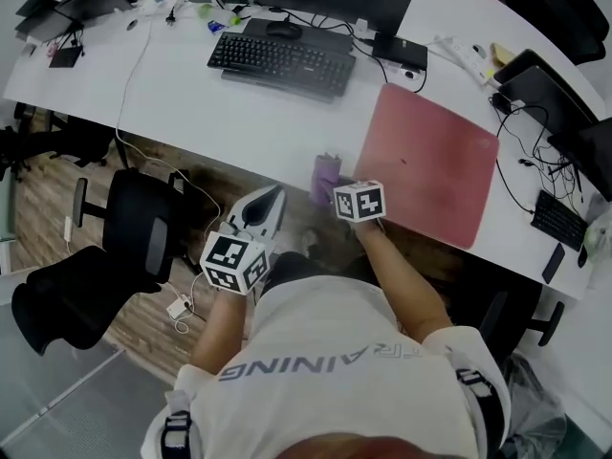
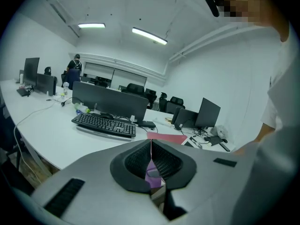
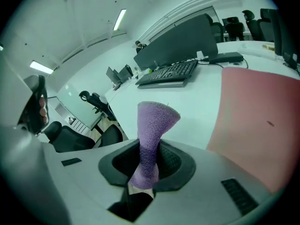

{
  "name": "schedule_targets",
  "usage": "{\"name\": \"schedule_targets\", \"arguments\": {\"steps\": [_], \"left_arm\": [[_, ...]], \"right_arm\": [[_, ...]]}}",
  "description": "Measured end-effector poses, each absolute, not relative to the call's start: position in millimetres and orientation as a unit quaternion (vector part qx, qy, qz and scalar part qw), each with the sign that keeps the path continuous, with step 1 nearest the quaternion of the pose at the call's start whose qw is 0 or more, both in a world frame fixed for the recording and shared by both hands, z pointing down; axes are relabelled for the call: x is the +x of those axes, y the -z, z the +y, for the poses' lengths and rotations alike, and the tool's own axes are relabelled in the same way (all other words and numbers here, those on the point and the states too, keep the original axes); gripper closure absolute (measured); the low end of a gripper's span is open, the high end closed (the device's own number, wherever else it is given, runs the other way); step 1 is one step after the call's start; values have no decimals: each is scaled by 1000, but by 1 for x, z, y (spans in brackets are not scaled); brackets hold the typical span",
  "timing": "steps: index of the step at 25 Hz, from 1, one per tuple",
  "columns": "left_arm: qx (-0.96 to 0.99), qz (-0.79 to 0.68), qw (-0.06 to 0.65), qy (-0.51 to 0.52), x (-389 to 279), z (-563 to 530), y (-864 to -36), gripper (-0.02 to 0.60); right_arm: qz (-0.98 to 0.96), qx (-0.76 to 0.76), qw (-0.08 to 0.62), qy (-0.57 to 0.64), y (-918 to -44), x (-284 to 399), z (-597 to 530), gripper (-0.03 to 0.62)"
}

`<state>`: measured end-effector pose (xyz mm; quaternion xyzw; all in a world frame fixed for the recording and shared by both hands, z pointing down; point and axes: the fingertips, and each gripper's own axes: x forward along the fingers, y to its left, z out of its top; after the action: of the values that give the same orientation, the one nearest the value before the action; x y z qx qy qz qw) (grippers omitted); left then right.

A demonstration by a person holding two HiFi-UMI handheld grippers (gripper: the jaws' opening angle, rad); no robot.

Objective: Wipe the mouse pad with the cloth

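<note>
now the right hand-held gripper (image 3: 149,161) pinches the purple cloth (image 3: 154,125), seemingly just beside the red mouse pad (image 3: 262,121); the left hand-held gripper (image 2: 151,161) is closed, empty.

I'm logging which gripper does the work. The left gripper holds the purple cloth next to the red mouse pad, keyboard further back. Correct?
Wrong gripper. The right gripper holds the purple cloth between its jaws, as the right gripper view shows; the left gripper is shut on nothing. The red mouse pad beside it and the keyboard further back are as you say.
</note>
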<state>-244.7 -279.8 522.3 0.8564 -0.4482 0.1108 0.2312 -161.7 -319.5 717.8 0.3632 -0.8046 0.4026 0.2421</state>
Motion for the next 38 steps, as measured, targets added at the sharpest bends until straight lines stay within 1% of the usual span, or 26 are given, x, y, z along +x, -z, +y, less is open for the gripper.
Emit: {"name": "schedule_targets", "arguments": {"steps": [3,7,11,14,22,26,31,38], "left_arm": [[858,-443,238,-104,-253,-281,-527,549],[863,-428,247,-102,-250,-283,-536,549],[868,-420,245,-104,-232,-287,-536,549],[874,-412,236,-108,-208,-287,-528,549],[887,-382,226,-128,-114,-271,-520,549],[898,-355,221,-134,-53,-263,-516,549],[913,-320,214,-135,26,-248,-515,549],[926,-283,211,-138,103,-231,-516,549]], "right_arm": [[-790,371,264,-411,-741,-165,-321,494],[-772,393,266,-424,-750,-148,-322,494],[-766,401,270,-424,-751,-121,-316,494],[-763,408,259,-430,-750,-95,-308,494],[-749,432,229,-447,-748,1,-283,494],[-735,454,220,-452,-747,68,-263,494],[-708,492,193,-469,-747,165,-228,494],[-681,528,177,-476,-746,263,-188,494]]}}
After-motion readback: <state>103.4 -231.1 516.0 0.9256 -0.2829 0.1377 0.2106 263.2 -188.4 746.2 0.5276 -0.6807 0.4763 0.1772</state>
